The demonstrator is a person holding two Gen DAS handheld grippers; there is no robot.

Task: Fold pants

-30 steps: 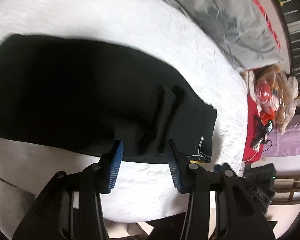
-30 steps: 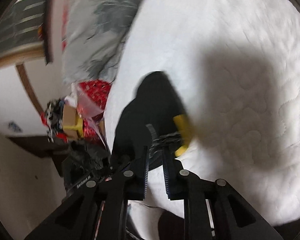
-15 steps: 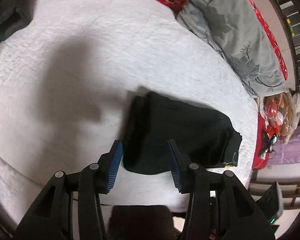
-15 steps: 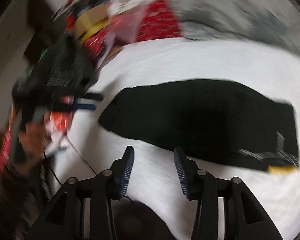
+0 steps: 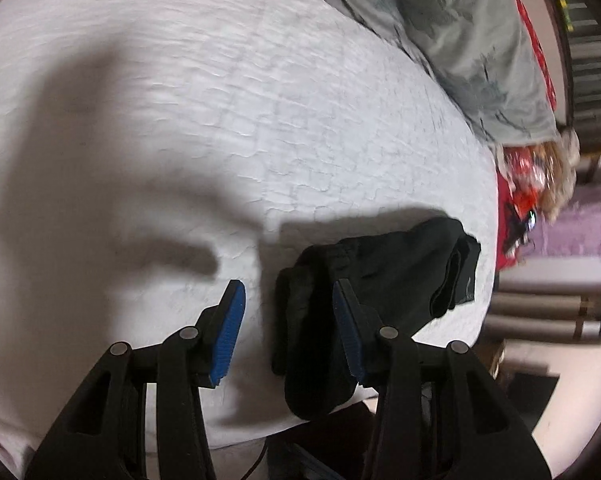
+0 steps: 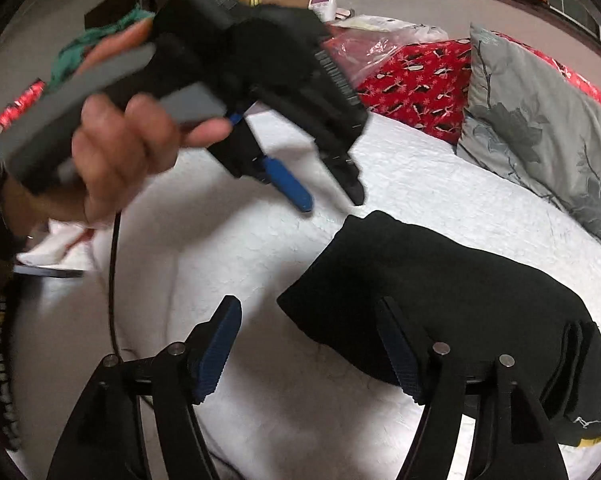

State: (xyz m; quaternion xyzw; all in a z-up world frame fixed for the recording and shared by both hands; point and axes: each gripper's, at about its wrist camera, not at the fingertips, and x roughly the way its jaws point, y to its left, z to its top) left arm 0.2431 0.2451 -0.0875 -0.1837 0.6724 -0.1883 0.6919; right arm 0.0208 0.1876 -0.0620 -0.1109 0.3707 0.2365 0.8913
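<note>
Lying folded on the white quilted bed, black pants, left hand-held gripper parted and empty above them, right hand-held gripper opening, nothing between its fingers, grey pillow behind.

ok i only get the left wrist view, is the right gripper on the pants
observer: No. The right gripper hangs over one end of the black pants. Its jaws are opening and its pads press on nothing.
operator: is my left gripper touching them
observer: In the right wrist view the left gripper, held in a hand, looks raised off the white quilt, just above the pants' edge.
operator: any tag or string on them
observer: Yes, a white drawstring and a yellow tag show at the end away from the left gripper.
</note>
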